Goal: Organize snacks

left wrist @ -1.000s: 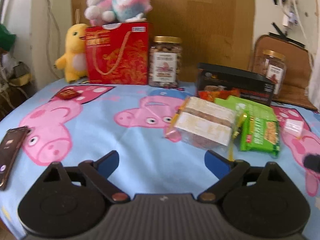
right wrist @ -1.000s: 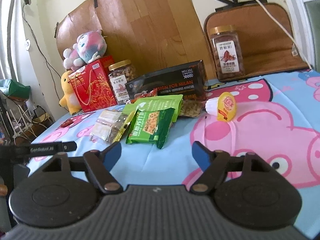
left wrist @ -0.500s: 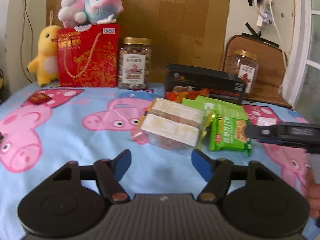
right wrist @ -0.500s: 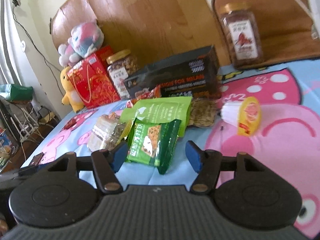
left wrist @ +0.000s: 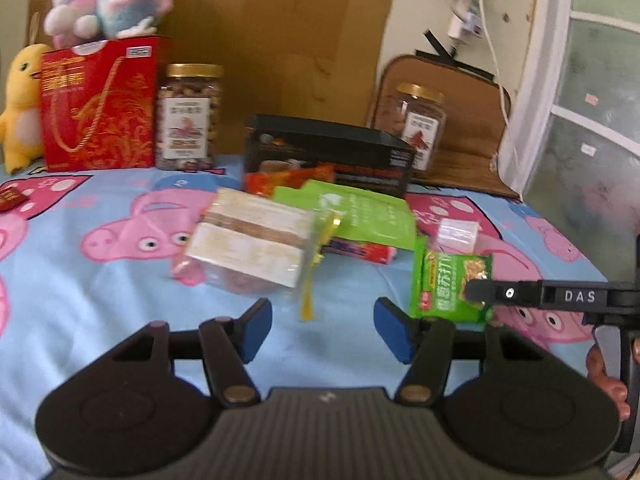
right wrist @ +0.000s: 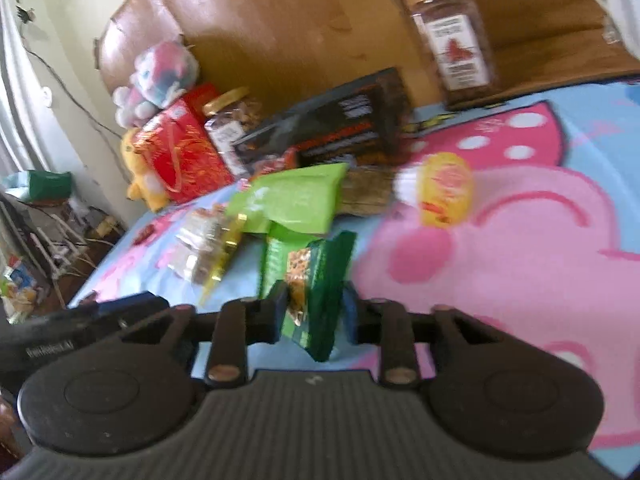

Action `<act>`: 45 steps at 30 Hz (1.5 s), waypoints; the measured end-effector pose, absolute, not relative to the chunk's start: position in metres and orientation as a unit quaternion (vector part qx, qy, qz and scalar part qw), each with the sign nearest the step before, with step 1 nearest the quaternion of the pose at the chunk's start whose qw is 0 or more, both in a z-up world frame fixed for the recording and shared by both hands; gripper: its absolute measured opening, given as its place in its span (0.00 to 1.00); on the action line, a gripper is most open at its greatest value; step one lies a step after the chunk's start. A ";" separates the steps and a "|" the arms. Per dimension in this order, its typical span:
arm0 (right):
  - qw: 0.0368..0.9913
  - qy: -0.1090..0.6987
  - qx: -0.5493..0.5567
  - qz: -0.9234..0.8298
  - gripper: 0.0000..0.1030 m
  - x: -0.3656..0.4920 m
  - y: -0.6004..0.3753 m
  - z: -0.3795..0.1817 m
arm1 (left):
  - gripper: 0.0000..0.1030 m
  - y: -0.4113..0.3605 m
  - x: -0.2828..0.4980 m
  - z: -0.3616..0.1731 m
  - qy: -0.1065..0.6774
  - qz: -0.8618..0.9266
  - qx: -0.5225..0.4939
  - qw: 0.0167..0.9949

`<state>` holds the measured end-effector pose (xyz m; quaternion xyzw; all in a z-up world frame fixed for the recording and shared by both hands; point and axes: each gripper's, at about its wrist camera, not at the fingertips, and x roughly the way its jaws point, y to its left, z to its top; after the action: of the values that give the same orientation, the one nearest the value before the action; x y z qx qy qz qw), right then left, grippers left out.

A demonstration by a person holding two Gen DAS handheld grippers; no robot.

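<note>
Taking the black box (left wrist: pixel 328 152) as the landmark and going left to right: well to its left a yellow duck plush (left wrist: pixel 20 108) is standing beside a red gift bag (left wrist: pixel 98 104), which is carrying a pink plush (left wrist: pixel 112 0) on top, and a gold-lidded nut jar (left wrist: pixel 188 116) is sitting between the bag and the box. In front of the box, on the pig-print cloth (left wrist: pixel 100 288), a clear cake package (left wrist: pixel 248 246) is lying to the left, a light green pouch (left wrist: pixel 360 212) is lying just before the box, and a second jar (left wrist: pixel 420 128) is standing behind the box to its right. The left gripper (left wrist: pixel 322 326) is hovering with its blue pads spread apart, gripping nothing, in front of the cake package. Further right, the right gripper (right wrist: pixel 314 314) is pinching the dark green snack packet (right wrist: pixel 316 276) between its fingers, tilted on edge, well in front of the box, with a yellow jelly cup (right wrist: pixel 444 188) lying to the box's front right.
</note>
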<state>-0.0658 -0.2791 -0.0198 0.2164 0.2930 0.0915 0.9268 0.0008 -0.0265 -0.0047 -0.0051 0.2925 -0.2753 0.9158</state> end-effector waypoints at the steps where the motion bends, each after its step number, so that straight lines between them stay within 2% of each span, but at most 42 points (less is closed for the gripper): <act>1: 0.933 0.286 0.207 0.074 0.38 -0.066 -0.281 -0.018 | 0.56 -0.030 0.000 -0.005 0.293 -0.278 -0.002 0.915; 6: 0.945 0.228 0.233 0.030 0.39 -0.078 -0.297 -0.010 | 0.56 -0.034 -0.004 0.002 0.277 -0.277 0.024 0.920; 9: 0.948 0.212 0.229 0.061 0.39 -0.078 -0.290 -0.004 | 0.58 -0.014 0.002 0.016 0.260 -0.254 0.009 0.932; 14: 0.933 0.249 0.213 0.150 0.39 -0.048 -0.249 -0.005 | 0.60 0.022 0.039 0.029 0.255 -0.208 -0.021 0.944; 16: 0.921 0.273 0.217 0.177 0.39 -0.028 -0.232 -0.011 | 0.66 0.032 0.058 0.026 0.271 -0.204 -0.042 0.940; 19: 0.906 0.296 0.239 0.184 0.42 0.003 -0.217 -0.018 | 0.67 0.047 0.085 0.012 0.304 -0.217 -0.093 0.923; 20: 0.902 0.302 0.250 0.181 0.42 0.013 -0.215 -0.021 | 0.65 0.050 0.094 0.005 0.316 -0.220 -0.110 0.916; 21: 0.898 0.307 0.260 0.176 0.42 0.024 -0.213 -0.025 | 0.59 0.051 0.098 -0.002 0.328 -0.223 -0.122 0.910; 22: 0.895 0.313 0.268 0.173 0.42 0.035 -0.212 -0.029 | 0.49 0.052 0.103 -0.010 0.340 -0.229 -0.135 0.902; 23: 0.892 0.316 0.275 0.172 0.42 0.038 -0.210 -0.031 | 0.45 0.052 0.106 -0.017 0.352 -0.239 -0.148 0.893; 26: 0.886 0.310 0.283 0.196 0.33 0.047 -0.204 -0.027 | 0.42 0.051 0.099 -0.023 0.339 -0.255 -0.152 0.893; 27: 0.897 0.299 0.254 0.203 0.28 0.044 -0.196 -0.019 | 0.42 0.049 0.094 -0.020 0.331 -0.255 -0.138 0.898; 30: 0.921 0.267 0.164 0.230 0.22 0.022 -0.173 0.005 | 0.42 0.054 0.075 -0.011 0.314 -0.263 -0.127 0.904; 32: 0.932 0.244 0.106 0.247 0.19 0.008 -0.162 0.015 | 0.49 0.063 0.060 -0.009 0.314 -0.270 -0.121 0.902; 34: 0.939 0.206 0.025 0.272 0.13 -0.013 -0.151 0.020 | 0.70 0.079 0.046 -0.011 0.324 -0.284 -0.130 0.893; 36: 0.933 0.176 -0.055 0.310 0.12 -0.034 -0.141 0.015 | 0.75 0.101 0.028 -0.012 0.322 -0.290 -0.139 0.890; 39: 0.909 0.188 -0.133 0.347 0.13 -0.053 -0.131 0.001 | 0.76 0.135 0.011 -0.010 0.326 -0.268 -0.155 0.893; 43: 0.895 0.228 -0.058 0.379 0.16 -0.049 -0.148 -0.006 | 0.76 0.163 0.014 0.004 0.320 -0.236 -0.189 0.898; 45: 0.899 0.237 -0.012 0.369 0.23 -0.049 -0.157 -0.006 | 0.76 0.166 0.019 0.009 0.312 -0.228 -0.193 0.902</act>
<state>-0.0485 -0.1567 -0.0059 -0.0119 0.2369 0.3691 0.8986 0.0191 0.1661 0.0094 -0.1934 0.3115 -0.2279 0.9020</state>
